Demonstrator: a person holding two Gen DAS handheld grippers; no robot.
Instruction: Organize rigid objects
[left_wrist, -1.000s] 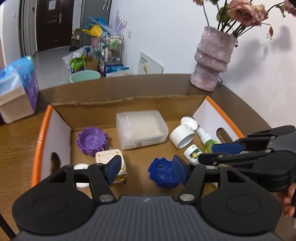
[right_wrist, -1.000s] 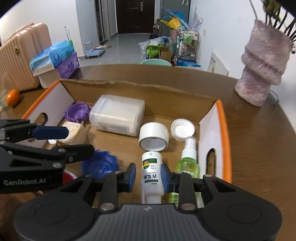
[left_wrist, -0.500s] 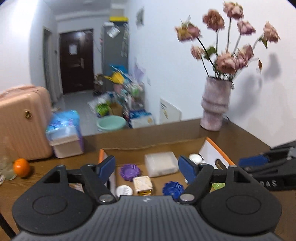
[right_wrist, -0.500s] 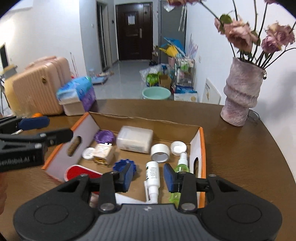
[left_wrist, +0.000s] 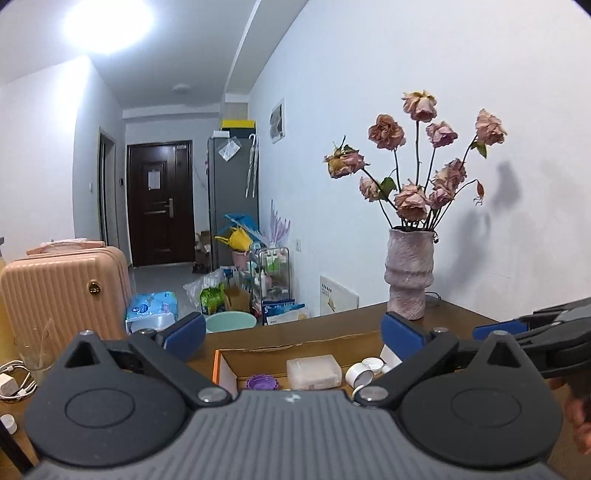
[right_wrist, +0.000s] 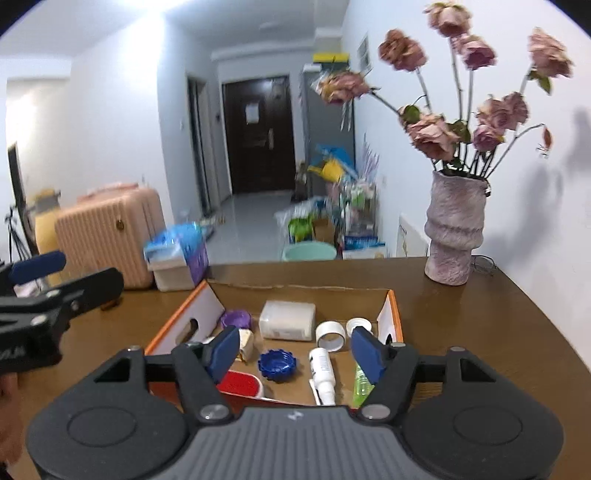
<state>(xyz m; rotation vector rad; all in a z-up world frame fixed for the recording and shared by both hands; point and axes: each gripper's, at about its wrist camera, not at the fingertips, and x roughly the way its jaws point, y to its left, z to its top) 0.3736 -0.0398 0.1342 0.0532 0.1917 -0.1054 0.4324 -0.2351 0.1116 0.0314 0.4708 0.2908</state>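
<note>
An open cardboard box (right_wrist: 177, 325) with orange edges sits on the brown table. In it lie a clear plastic case (right_wrist: 287, 319), a purple lid (right_wrist: 236, 318), a blue lid (right_wrist: 277, 364), a tape roll (right_wrist: 331, 335), a white cap (right_wrist: 358, 325), a white bottle (right_wrist: 322, 373), a green spray bottle (right_wrist: 360, 384), a small cream box (right_wrist: 246, 344) and a red-topped item (right_wrist: 240, 384). My right gripper (right_wrist: 295, 350) is open and empty, raised above the box's near end. My left gripper (left_wrist: 291, 332) is open and empty, high and back from the box (left_wrist: 225, 369).
A mauve vase of dried roses (right_wrist: 452, 236) stands at the table's far right corner. A pink suitcase (left_wrist: 62, 291) and a tissue pack (right_wrist: 177, 254) sit beyond the table's left. A white cable and charger (left_wrist: 14, 380) lie at the table's left edge.
Both grippers have lifted up and back from the box and opened wider. The right gripper was around the white bottle, which stays lying in the box.
</note>
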